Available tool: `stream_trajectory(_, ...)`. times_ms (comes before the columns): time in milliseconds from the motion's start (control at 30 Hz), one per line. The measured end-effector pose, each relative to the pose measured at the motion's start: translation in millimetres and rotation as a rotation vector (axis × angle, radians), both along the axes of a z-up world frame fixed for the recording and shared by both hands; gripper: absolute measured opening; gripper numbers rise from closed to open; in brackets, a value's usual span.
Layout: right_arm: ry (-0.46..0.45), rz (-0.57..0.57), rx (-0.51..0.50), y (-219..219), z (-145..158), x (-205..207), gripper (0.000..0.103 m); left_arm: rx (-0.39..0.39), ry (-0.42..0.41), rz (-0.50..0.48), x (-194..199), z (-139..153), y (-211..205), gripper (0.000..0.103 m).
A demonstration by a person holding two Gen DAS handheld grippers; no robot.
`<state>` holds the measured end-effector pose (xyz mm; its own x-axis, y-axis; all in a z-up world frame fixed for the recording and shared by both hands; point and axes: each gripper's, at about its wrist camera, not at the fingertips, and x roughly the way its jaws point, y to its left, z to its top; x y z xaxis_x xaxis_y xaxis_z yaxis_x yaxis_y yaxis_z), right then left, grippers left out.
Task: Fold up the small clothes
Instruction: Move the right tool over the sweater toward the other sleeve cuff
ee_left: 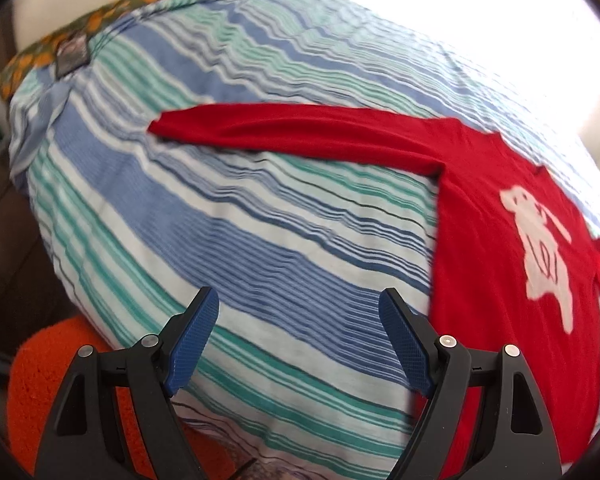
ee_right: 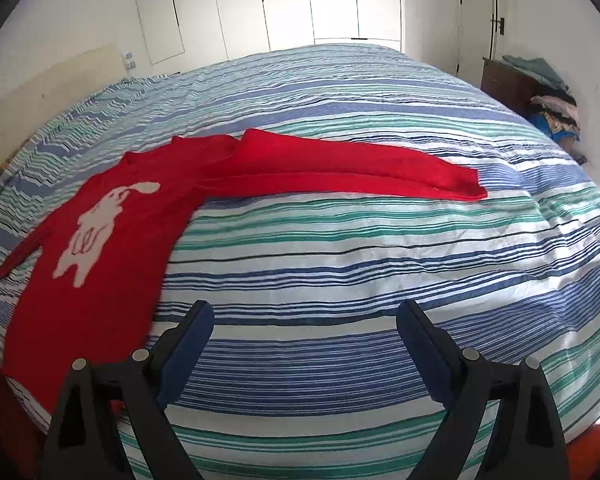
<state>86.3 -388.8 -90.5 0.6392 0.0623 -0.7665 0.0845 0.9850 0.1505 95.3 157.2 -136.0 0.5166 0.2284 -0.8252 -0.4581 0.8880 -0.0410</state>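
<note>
A bed [ee_right: 340, 240] with a blue, green and white striped cover fills both views. The right wrist view alone shows the white wardrobe doors [ee_right: 300, 0] beyond the bed's far end, and a dark cabinet [ee_right: 508, 84] piled with clothes far off to the right of the right tool [ee_right: 305, 318]. The left wrist view alone shows an orange rug [ee_left: 48, 376] below the bed edge, under the left tool's [ee_left: 299, 304] left finger, and an orange-patterned cloth [ee_left: 100, 16] at the far left corner of the bed.

A red sweater [ee_right: 112, 208] with a white animal figure lies flat on the cover. In the right wrist view its body sits ahead and to the left of the right tool, one sleeve stretched across in front of that tool toward the right; its lower edge is hidden behind the tool's left finger. In the left wrist view the sweater [ee_left: 492, 248] lies ahead and to the right of the left tool, cut off by the frame edge, with a sleeve reaching leftward ahead of the tool. That view is blurred.

Both tools are spread wide, holding nothing, apart from the sweater.
</note>
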Motion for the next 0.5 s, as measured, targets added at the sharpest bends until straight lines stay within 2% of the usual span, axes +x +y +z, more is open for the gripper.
stream_trajectory(133, 0.011, 0.023, 0.19, 0.9, 11.9, 21.7, 0.092, 0.05, 0.014, -0.064, 6.9, -0.9, -16.6, 0.084)
stream_trajectory(200, 0.006, 0.074, 0.232, 16.5, 17.0, 36.4, 0.092, 0.078, 0.018, -0.095, 9.0, -0.6, -24.7, 0.084)
stream_trajectory(367, 0.002, 0.339, 0.152, 99.6, 12.3, 48.5, 0.092, 0.182, 0.056, -0.213, 12.1, -3.3, -53.8, 0.084)
stream_trajectory(467, 0.074, 0.507, 0.102, 149.8, -15.6, 32.7, 0.092, 0.253, 0.129, -0.258, 16.0, -15.4, -66.3, 0.084)
stream_trajectory(500, 0.12, 0.541, 0.057, 161.1, -28.9, 25.1, 0.091, 0.27, 0.142, -0.264, 16.5, -17.9, -68.1, 0.084)
